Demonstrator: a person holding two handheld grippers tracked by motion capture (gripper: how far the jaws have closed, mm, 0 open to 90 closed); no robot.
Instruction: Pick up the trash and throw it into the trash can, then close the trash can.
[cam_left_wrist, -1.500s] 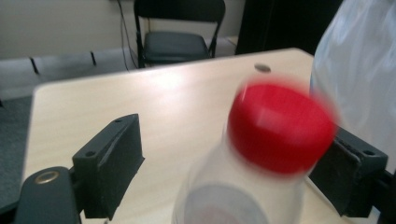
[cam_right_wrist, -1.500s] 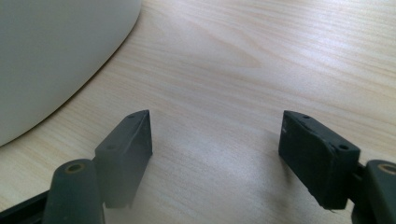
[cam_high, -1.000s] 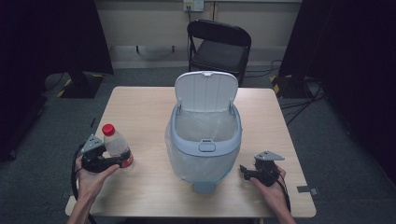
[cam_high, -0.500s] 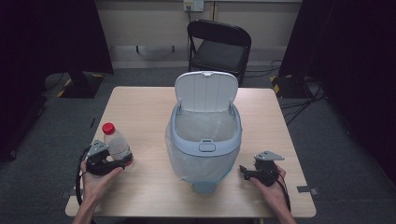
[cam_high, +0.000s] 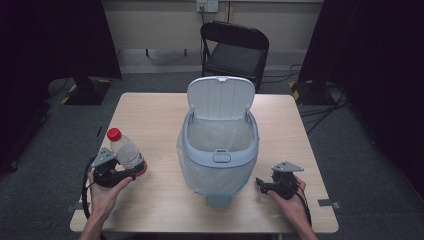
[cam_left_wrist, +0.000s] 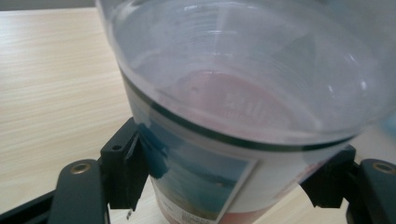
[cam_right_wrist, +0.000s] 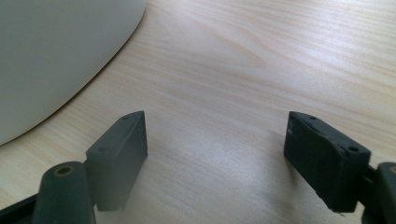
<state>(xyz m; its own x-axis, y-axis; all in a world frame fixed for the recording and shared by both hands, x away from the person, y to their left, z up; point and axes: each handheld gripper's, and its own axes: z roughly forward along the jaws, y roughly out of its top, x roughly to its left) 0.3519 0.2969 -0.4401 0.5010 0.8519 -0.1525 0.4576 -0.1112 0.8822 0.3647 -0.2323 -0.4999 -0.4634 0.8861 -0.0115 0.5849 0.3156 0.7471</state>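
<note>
A clear plastic bottle (cam_high: 125, 151) with a red cap and a printed label stands on the left of the wooden table (cam_high: 150, 115), leaning slightly. My left gripper (cam_high: 131, 170) holds it low down. In the left gripper view both black jaws press against the label on either side of the bottle (cam_left_wrist: 243, 93), so my left gripper (cam_left_wrist: 229, 175) is shut on it. A pale blue bin (cam_high: 187, 147) with a clear liner stands mid-table, its lid (cam_high: 220, 97) raised. My right gripper (cam_high: 260, 184) rests on the table right of the bin. Its jaws (cam_right_wrist: 217, 158) stand wide open over bare wood.
The bin's white wall (cam_right_wrist: 56, 56) curves close by on the left in the right gripper view. A black folding chair (cam_high: 235, 50) stands behind the table's far edge. Bare tabletop lies between the bottle and the bin and along the front edge.
My left gripper has slid a little right and closed around the bottle's base, and the bottle now leans slightly. The right gripper has stayed put.
</note>
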